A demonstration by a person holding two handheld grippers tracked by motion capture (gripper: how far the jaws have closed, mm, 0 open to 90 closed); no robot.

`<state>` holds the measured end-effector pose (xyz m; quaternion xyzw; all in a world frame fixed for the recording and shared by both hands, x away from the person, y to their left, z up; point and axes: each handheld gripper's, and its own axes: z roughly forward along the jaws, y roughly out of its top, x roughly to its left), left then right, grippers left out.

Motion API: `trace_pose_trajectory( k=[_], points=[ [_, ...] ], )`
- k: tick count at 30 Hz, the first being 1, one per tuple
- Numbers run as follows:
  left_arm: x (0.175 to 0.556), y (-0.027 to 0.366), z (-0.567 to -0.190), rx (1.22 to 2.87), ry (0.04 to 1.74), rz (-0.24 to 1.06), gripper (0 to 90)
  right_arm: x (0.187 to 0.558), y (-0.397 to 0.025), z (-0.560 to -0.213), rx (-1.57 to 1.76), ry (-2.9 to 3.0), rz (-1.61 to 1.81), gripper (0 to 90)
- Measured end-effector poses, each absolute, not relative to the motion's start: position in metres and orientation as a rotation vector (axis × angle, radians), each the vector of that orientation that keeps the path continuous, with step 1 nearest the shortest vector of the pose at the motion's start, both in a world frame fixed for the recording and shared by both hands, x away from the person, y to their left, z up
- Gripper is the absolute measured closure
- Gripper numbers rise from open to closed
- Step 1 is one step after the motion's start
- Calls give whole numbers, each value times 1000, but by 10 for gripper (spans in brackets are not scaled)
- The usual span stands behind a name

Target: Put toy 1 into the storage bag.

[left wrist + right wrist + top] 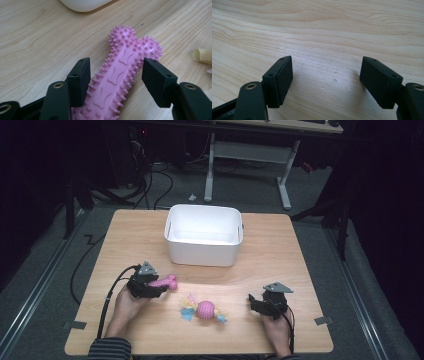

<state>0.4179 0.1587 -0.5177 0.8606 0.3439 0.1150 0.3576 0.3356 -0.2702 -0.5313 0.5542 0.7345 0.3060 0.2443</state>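
where the left gripper [113,82] straddles it, the pink spiky bone [117,75] lies flat.

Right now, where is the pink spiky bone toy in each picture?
High view: the pink bone toy lies left of middle, at the left gripper.
Left gripper view: the toy lies between the open jaws.
Right gripper view: not in it; bare wood.
Shared landmark: the wooden table.

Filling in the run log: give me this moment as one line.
left gripper: open, jaws astride pink spiked bone toy | right gripper: open, over bare table | ball toy: between grippers | white bin: behind
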Motion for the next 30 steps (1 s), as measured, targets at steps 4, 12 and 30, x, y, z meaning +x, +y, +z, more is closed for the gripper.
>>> trace_pose_trajectory(
  k=[4, 12, 30],
  points=[
    [418, 159, -518, 2227, 884, 293, 426, 336, -270, -531, 1513, 2006, 836, 268],
    [415, 161, -518, 2231, 875, 305, 476, 336, -270, -531, 1514, 2006, 836, 268],
    [412, 161, -517, 2242, 843, 303, 564, 336, -270, -531, 1513, 2006, 836, 268]
  ],
)
